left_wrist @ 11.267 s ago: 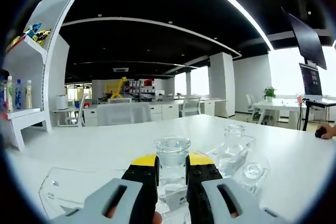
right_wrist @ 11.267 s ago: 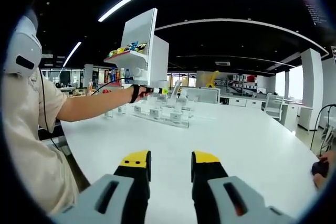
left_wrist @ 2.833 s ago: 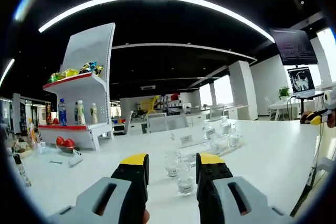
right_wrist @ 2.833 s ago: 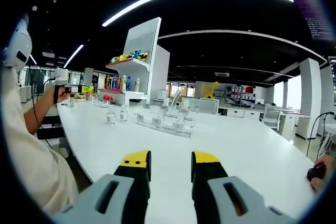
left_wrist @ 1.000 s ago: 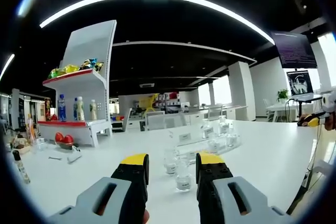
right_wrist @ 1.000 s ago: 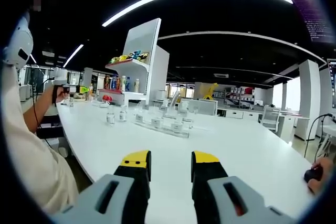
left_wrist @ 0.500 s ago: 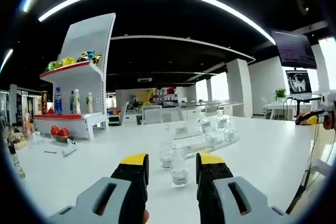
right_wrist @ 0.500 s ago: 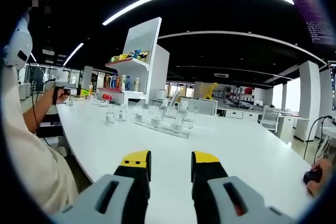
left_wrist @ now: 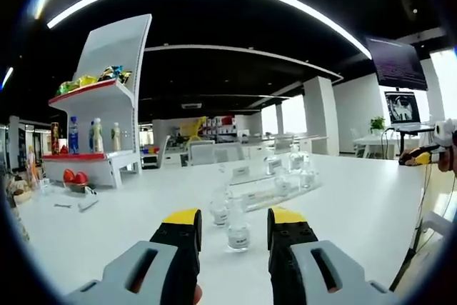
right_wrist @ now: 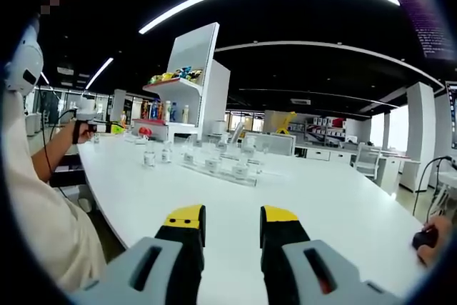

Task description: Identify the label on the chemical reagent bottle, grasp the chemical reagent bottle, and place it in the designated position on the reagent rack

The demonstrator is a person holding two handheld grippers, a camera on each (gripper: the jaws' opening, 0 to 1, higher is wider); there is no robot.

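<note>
— What does the left gripper view show up close?

— Two small clear glass reagent bottles point(left_wrist: 238, 232) standing loose on the white table point(left_wrist: 343, 205), just ahead of the left gripper point(left_wrist: 233, 221), its yellow-tipped jaws spread and empty. Beyond them, the clear acrylic reagent rack point(left_wrist: 268, 189) holds more bottles.

— And the right gripper view?

— The same rack point(right_wrist: 218, 168) lies well off across the table, beside a white display shelf point(right_wrist: 187, 80) stocked with drink bottles and snack packets. A person's arm point(right_wrist: 61, 149) reaches in at left. The right gripper point(right_wrist: 230, 221) hovers over bare tabletop, jaws parted, gripping nothing.

— Bottle contents?

— Cannot tell; they look transparent.
</note>
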